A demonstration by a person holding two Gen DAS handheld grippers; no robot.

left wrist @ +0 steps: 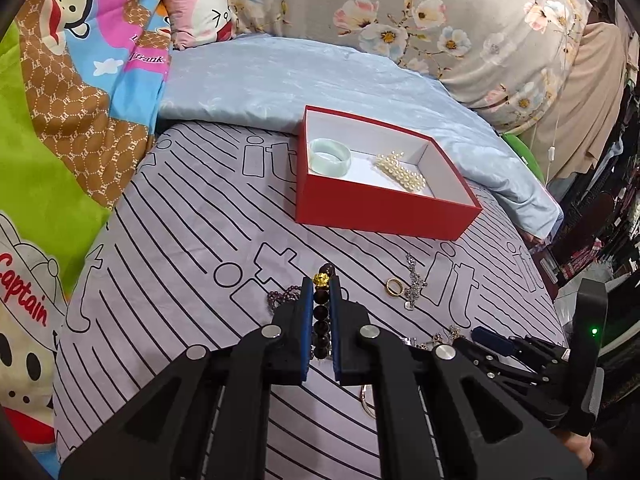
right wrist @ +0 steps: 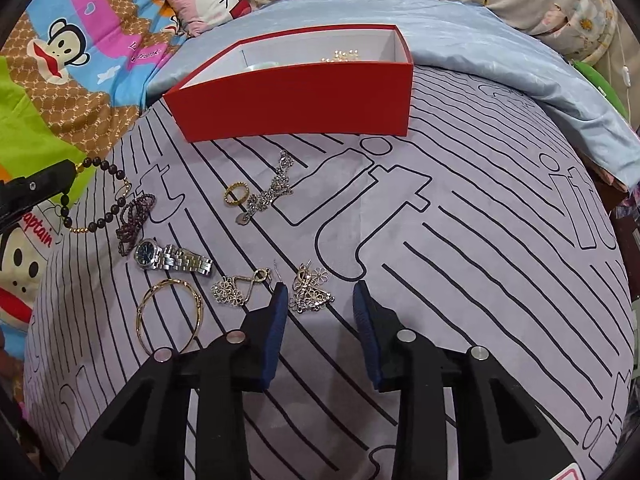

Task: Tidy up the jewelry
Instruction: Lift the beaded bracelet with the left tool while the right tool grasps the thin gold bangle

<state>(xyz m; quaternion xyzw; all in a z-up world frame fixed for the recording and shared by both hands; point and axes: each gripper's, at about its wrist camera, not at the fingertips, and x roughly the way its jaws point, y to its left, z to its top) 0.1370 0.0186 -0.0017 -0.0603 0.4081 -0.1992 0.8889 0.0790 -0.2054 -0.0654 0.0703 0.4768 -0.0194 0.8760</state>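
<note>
My left gripper is shut on a dark bead bracelet with a gold charm, held just above the striped sheet. In the right wrist view the same bracelet hangs from that gripper at the left edge. My right gripper points down at the sheet, its jaws apart on either side of a gold flower earring that lies nearer the left finger; the pads do not press it. The red box holds a pale jade bangle and a pearl clip.
Loose on the sheet lie a gold ring, a silver chain, a purple bead bracelet, a steel watch, a gold bangle and a flower pendant. A blue quilt and pillows lie behind the box.
</note>
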